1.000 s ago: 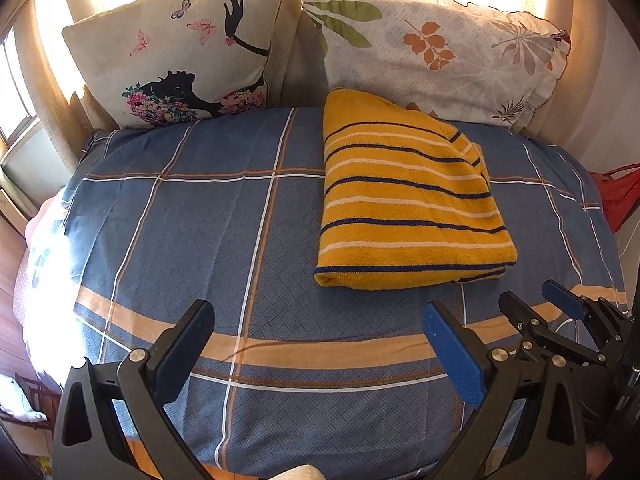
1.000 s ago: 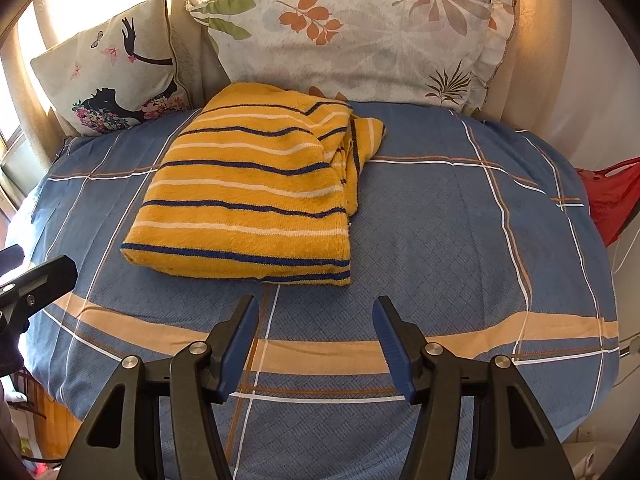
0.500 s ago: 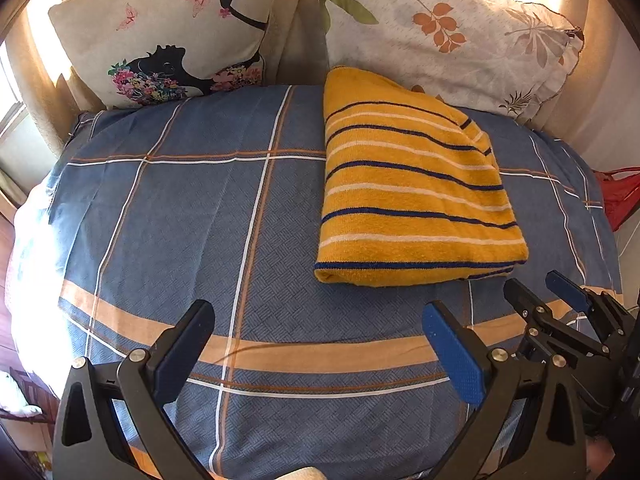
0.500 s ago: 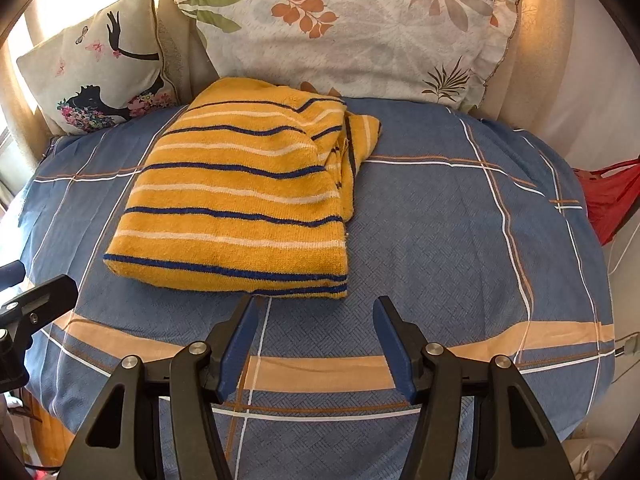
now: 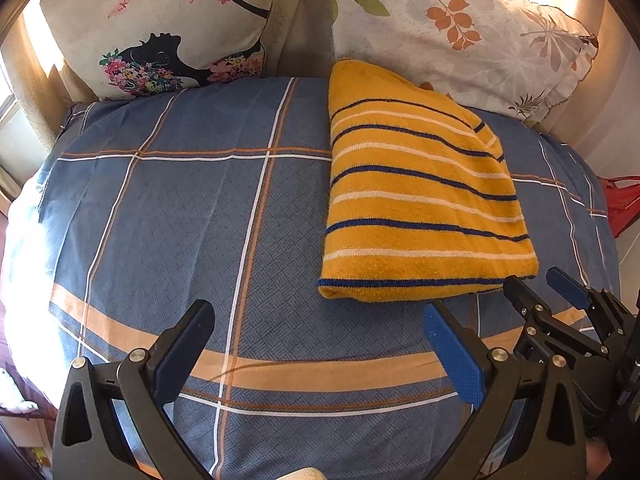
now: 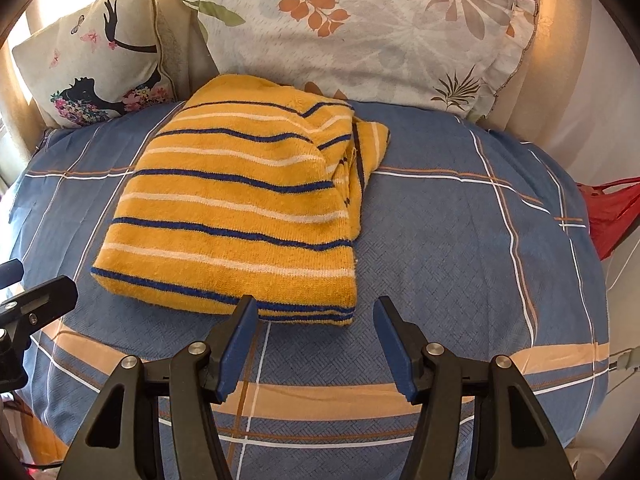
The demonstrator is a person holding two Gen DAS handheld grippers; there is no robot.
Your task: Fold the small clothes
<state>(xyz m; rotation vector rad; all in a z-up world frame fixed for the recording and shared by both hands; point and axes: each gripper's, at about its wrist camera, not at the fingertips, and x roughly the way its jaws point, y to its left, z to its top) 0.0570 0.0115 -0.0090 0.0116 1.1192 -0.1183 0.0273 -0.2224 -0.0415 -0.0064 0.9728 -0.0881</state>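
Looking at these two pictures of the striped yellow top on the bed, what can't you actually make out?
- Yellow striped top: its underside and inner folds are hidden by its own top layer in both views.
- Red item: cut off by the right edge in both views; what it is stays unclear.
- Leaf pillow: lower part hidden behind the top.
- Left gripper and right gripper: handles and hands out of view.

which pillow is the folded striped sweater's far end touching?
The white leaf-print pillow: the folded yellow striped sweater butts against its lower edge. The cream silhouette-print cushion sits apart, further left.
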